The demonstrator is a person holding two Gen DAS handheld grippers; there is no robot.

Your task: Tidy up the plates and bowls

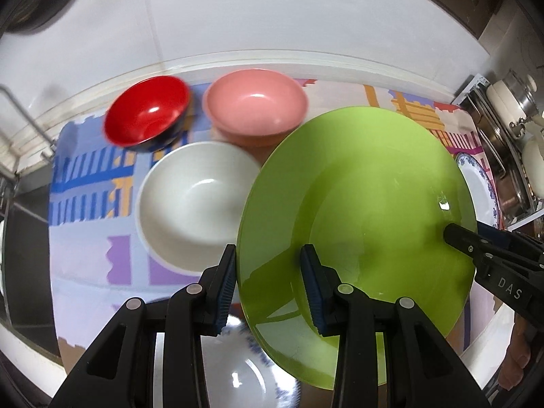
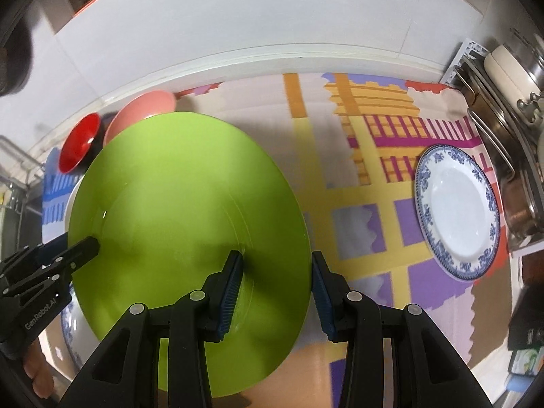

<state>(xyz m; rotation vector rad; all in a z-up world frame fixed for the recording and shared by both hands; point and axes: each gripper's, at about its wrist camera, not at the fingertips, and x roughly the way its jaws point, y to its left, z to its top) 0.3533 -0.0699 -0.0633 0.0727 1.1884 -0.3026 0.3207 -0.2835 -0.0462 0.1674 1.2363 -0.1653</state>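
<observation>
1. Green round glossy plate point(image 1: 357, 204), broad and shallow, is held up above the surface between the two hand-held grippers, one on each side of its rim
2. The left hand-held gripper point(image 1: 268, 289) has its jaws partly closed across the plate's left rim, one blue ribbed pad on the upper face and the other at the outer edge; it grips the plate
3. The right hand-held gripper point(image 2: 277, 292) holds the opposite rim the same way, jaws partly closed, one blue pad on the green face and one just outside the edge
4. Each wrist view shows the other gripper's black fingers reaching onto the far side of the plate
5. Below the plate lies a colourful patterned cloth point(image 2: 367, 204) with yellow, purple and orange blocks, spread over the surface point(image 1: 272, 64)
6. At the back left stand three bowls close together: a red glossy bowl with a dark outside point(image 1: 146, 115), a pink round bowl point(image 1: 255, 105) just beside it, and a white round bowl point(image 1: 197, 200) in front of both
7. The green plate's edge overlaps the pink and white bowls in the left wrist view
8. A white plate with a blue floral rim point(image 2: 457, 210) lies flat on the cloth well to the right, near a rack of metal pots point(image 2: 503, 108)
9. Another blue-patterned white dish point(image 1: 238, 367) shows partly beneath the left gripper
</observation>
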